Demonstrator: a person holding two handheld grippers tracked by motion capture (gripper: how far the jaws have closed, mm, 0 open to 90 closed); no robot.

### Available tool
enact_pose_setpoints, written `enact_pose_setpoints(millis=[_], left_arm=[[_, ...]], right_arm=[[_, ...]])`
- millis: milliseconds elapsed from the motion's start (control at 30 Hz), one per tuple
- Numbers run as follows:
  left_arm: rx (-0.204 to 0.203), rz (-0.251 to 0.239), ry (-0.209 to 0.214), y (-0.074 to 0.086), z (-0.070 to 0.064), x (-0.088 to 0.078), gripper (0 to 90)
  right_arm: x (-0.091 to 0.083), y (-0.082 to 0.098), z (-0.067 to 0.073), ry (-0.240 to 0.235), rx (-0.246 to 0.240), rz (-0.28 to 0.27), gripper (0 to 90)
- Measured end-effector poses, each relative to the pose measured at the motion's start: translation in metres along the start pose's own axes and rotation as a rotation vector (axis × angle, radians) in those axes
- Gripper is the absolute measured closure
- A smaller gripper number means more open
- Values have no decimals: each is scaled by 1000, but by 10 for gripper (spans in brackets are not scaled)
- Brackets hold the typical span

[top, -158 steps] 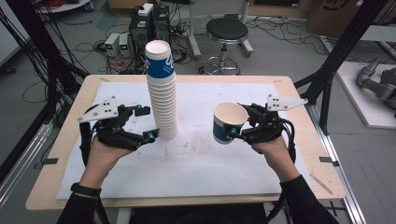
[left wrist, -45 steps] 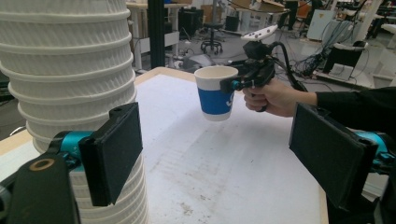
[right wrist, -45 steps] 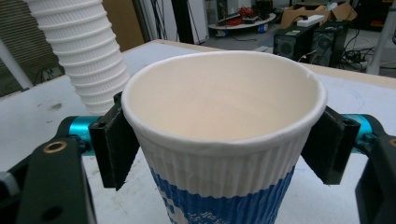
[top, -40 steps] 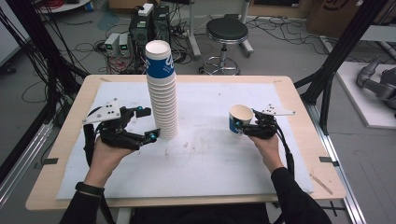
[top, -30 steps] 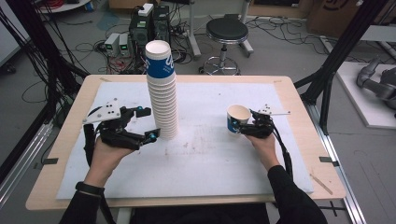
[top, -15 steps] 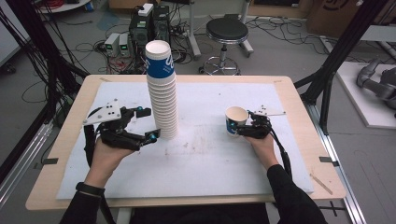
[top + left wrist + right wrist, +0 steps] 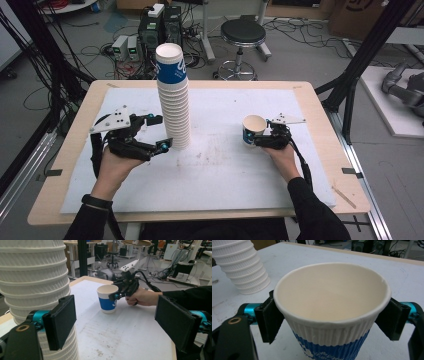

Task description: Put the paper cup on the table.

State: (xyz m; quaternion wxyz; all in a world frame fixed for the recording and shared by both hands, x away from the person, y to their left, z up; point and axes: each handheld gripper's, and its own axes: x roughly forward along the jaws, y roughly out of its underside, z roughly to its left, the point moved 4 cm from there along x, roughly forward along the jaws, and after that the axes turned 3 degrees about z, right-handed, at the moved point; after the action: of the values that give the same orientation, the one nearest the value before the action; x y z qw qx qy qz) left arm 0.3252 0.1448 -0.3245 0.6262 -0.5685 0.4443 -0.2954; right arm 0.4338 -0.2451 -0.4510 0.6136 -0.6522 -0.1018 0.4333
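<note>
A tall stack of white ribbed paper cups (image 7: 173, 102), its top cup banded blue, stands left of centre on the white sheet (image 7: 225, 190). My left gripper (image 7: 161, 132) is open beside the stack's base; in the left gripper view the stack (image 7: 32, 290) touches the left pad of that gripper (image 7: 115, 322). A single blue-and-white paper cup (image 7: 254, 131) stands upright on the sheet to the right. My right gripper (image 7: 263, 137) is shut on it, one pad on each side under the rim. The right gripper view looks into the empty cup (image 7: 332, 290) between that gripper's (image 7: 332, 320) pads.
The wooden table edge (image 7: 300, 85) frames the sheet. Behind the table on the floor are a black stool (image 7: 243, 35), electronics boxes (image 7: 160, 20) and many cables. Black frame posts (image 7: 350, 75) rise at the right.
The right gripper has brought the single cup down from a raised, tilted hold to the sheet and shifted it slightly left. The left gripper and the stack have not moved.
</note>
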Motion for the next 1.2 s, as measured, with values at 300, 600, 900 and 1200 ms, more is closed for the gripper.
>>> enact_pose_setpoints(millis=[300, 600, 900, 1200], left_arm=[[3, 6, 10, 0, -1, 1, 175], [7, 2, 15, -2, -1, 1, 175], [6, 5, 24, -2, -2, 3, 175], [2, 4, 22, -2, -1, 3, 175]], right_arm=[[-2, 0, 2, 33, 1, 47, 172], [-5, 2, 4, 53, 19, 84, 148], [-8, 4, 8, 66, 32, 121, 147], [-16, 8, 9, 74, 55, 151, 147]])
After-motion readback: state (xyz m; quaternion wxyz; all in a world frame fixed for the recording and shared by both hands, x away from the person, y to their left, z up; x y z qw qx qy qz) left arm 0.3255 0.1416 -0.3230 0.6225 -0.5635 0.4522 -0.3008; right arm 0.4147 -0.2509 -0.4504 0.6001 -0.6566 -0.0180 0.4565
